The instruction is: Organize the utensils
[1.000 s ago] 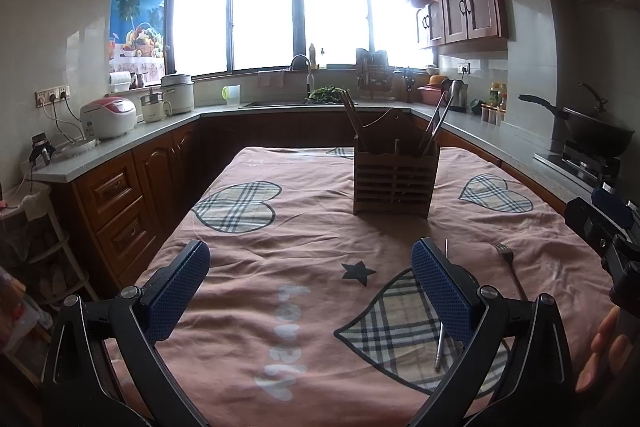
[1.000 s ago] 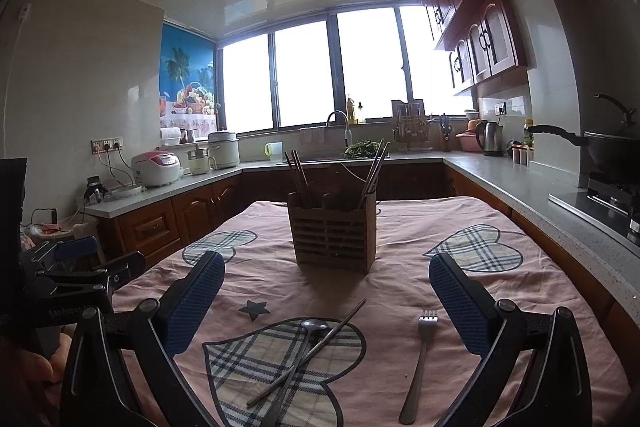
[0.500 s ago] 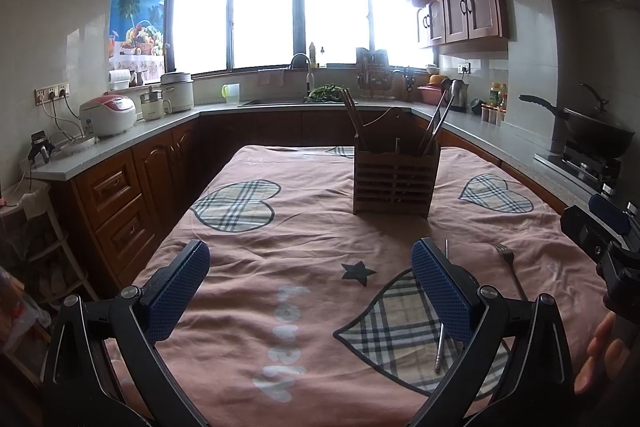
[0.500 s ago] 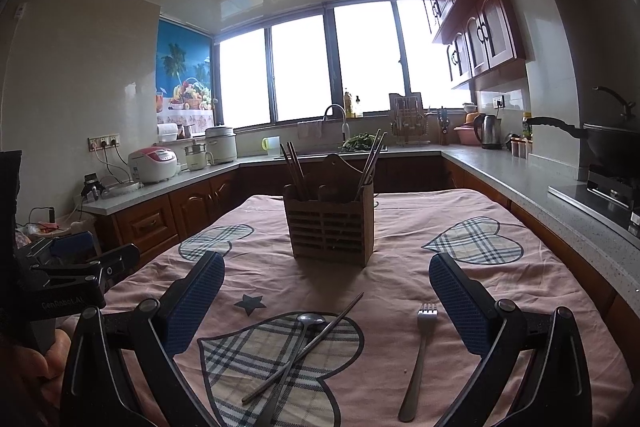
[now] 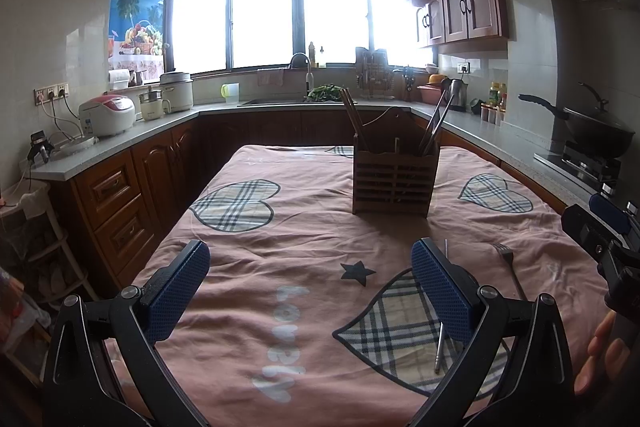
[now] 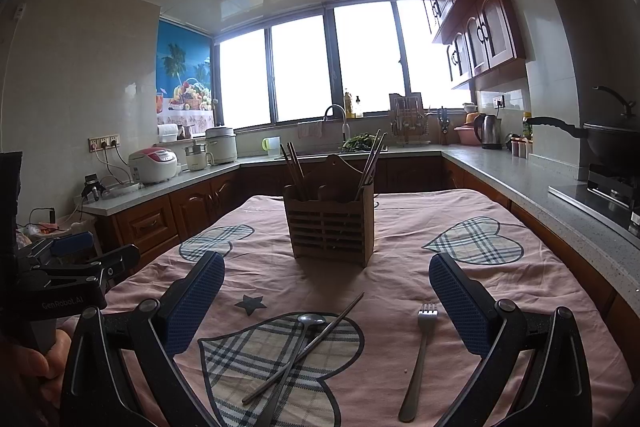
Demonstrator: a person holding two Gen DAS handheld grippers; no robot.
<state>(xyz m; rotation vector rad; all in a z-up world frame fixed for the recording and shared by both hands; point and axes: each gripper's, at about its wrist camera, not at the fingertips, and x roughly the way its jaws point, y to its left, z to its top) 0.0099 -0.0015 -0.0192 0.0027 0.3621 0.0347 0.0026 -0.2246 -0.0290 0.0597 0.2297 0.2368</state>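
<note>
A wooden utensil holder (image 6: 330,227) stands mid-table with chopsticks in it; it also shows in the left wrist view (image 5: 394,183). On the pink cloth near me lie a metal spoon (image 6: 294,351), a metal chopstick (image 6: 308,345) crossing it, and a fork (image 6: 420,351). My right gripper (image 6: 326,303) is open and empty above them. My left gripper (image 5: 310,285) is open and empty over the cloth; the fork (image 5: 508,267) lies to its right, and a chopstick end (image 5: 439,349) shows behind its right finger.
The table (image 6: 500,307) is covered with a pink cloth with plaid hearts. Counters run around the room with a rice cooker (image 5: 106,115), a sink (image 6: 336,119), a kettle (image 6: 490,131) and a wok (image 6: 612,143) on the stove at right.
The right gripper view has tilted slightly up, so the holder and utensils sit a little lower in frame. The left gripper has barely moved.
</note>
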